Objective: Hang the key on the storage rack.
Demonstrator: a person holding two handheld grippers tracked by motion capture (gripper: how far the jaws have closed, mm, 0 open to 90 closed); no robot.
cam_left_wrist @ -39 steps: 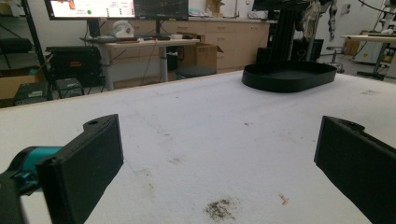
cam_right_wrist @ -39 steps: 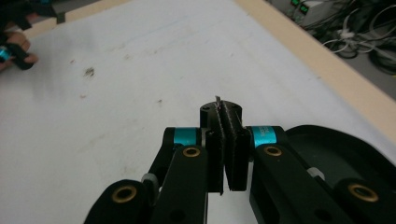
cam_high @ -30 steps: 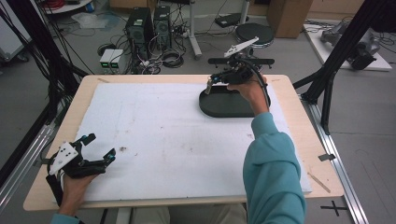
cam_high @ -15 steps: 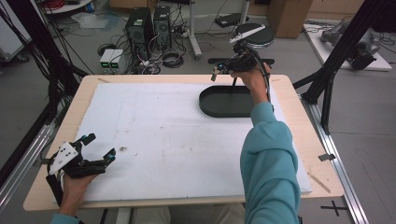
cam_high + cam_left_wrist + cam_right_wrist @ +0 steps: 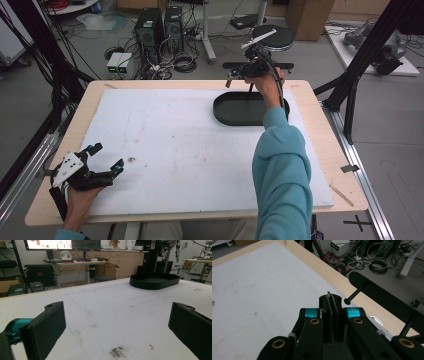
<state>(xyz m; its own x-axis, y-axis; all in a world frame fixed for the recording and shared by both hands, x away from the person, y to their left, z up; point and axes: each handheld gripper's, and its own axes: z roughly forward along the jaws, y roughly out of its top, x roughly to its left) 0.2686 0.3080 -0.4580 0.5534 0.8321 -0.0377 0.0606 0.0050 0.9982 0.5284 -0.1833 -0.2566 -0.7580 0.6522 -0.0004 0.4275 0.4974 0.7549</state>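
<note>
Up high, the right gripper point(image 5: 239, 76) pinched a thin metal bit point(image 5: 328, 293) above the tray point(image 5: 240, 109). The left gripper point(image 5: 102, 157) rested spread wide, tray far ahead.

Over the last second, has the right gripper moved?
Yes. The right gripper was low over the black tray; it has lifted and gone toward the table's far edge, beyond the tray's far rim. The tray stayed put.

One tray point(image 5: 235, 111) (black, oval), two claws point(image 5: 102, 156) point(image 5: 236, 76)
</note>
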